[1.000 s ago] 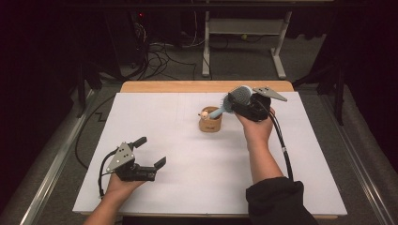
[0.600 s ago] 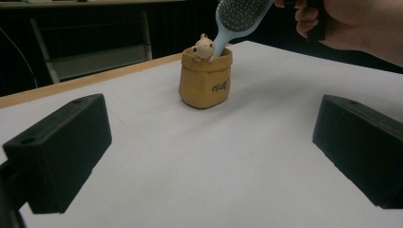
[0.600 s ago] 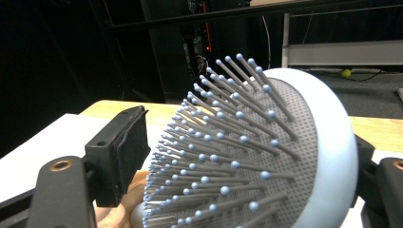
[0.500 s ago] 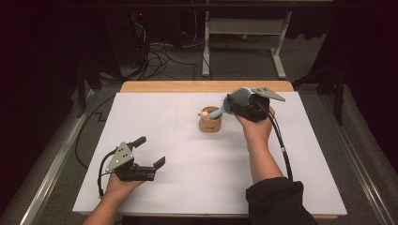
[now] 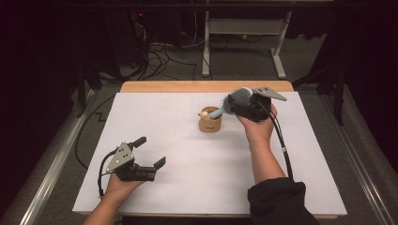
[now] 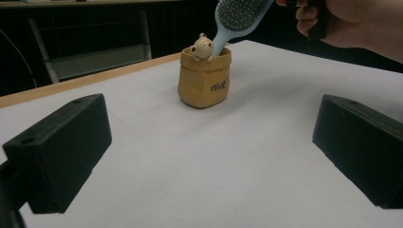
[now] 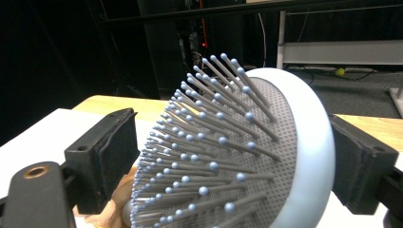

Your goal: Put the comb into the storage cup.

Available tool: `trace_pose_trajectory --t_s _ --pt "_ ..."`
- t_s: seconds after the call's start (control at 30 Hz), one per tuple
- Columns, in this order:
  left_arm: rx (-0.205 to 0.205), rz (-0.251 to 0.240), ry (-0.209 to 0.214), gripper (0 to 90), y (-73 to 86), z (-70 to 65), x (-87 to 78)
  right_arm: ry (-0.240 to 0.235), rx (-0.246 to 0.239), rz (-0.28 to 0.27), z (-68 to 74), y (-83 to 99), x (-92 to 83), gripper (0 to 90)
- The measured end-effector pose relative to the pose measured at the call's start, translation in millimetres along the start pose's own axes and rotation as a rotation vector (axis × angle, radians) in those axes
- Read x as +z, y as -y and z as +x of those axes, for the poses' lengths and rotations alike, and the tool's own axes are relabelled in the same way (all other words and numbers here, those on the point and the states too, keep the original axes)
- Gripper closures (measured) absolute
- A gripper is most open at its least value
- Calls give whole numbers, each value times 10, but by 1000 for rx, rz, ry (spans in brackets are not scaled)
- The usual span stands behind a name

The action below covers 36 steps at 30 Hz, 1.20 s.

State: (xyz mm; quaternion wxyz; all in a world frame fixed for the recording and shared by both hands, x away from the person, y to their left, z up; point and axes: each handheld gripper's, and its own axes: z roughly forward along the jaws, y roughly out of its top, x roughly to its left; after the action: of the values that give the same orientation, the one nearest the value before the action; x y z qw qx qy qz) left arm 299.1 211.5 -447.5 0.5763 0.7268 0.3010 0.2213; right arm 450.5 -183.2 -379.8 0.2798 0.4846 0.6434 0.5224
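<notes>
A light-blue hairbrush (image 5: 241, 97) leans with its handle inside a small tan pouch (image 5: 210, 124) at the table's far middle. A little bear figure (image 5: 204, 113) peeks from the pouch. My right gripper (image 5: 234, 104) is raised around the brush head (image 7: 266, 152). Its jaws have just been opening: the brush's back lies against one jaw, and the bristle tips stand just off the other pad. My left gripper (image 5: 150, 151) rests open and empty near the front left. In its own view the left gripper (image 6: 214, 152) faces the pouch (image 6: 204, 78), the bear (image 6: 202, 46) and the brush (image 6: 237, 14).
A white sheet (image 5: 187, 187) covers the table, with a wooden strip (image 5: 187, 86) along the far edge. Behind the table the dark floor holds cables (image 5: 159, 51) and a metal stand (image 5: 244, 28). The right gripper's cable (image 5: 281, 145) trails along the forearm.
</notes>
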Motion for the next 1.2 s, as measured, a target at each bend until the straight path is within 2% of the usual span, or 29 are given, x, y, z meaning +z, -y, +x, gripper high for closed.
trace_pose_trajectory --t_s 0.17,0.37,0.53,0.73,0.9,1.2 --pt "1 1 -1 0 1 4 -1 5 -5 -2 -4 -9 -16 101" --pt "2 3 -3 0 2 12 -3 3 -20 -5 0 -25 -44 4" --pt "1 5 -4 0 5 17 0 17 -57 -2 10 -28 -95 3" --pt "-5 6 -11 0 17 37 -10 18 -65 -11 -1 -33 -182 3" --pt "-11 7 -21 0 26 66 -16 2 -78 -17 12 -14 -276 3" --pt "-9 17 -26 0 40 73 -1 -23 -103 -7 31 161 -433 3"
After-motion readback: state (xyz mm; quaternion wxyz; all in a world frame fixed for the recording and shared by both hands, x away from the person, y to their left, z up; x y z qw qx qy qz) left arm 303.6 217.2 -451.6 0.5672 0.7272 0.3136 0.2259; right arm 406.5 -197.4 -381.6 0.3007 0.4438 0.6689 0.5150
